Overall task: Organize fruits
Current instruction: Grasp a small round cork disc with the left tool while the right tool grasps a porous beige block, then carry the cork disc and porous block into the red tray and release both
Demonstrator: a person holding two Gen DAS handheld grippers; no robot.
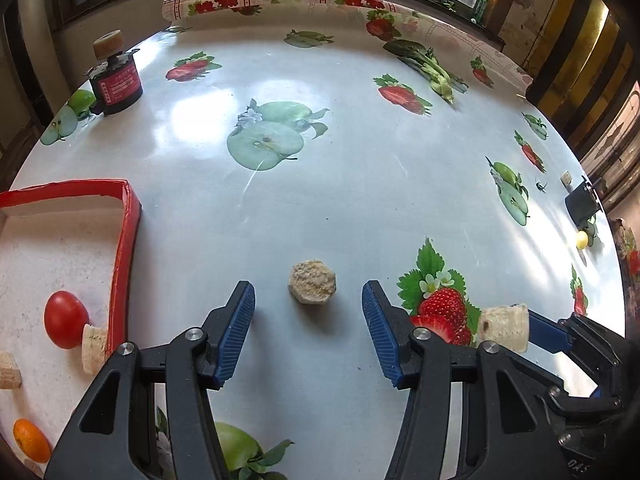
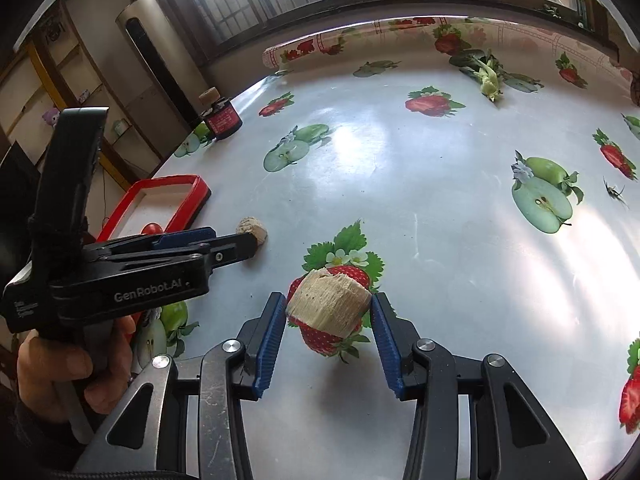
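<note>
My left gripper is open, its fingers on either side of a beige hexagonal cork piece lying on the table; that piece also shows in the right wrist view. My right gripper is shut on a second beige cork piece, also seen from the left wrist. A red-rimmed tray at the left holds a red tomato, an orange fruit and cork pieces.
A black jar with a red label and a cork on top stands at the far left. Leafy greens lie at the far right. A small yellow ball and a black object sit at the right edge.
</note>
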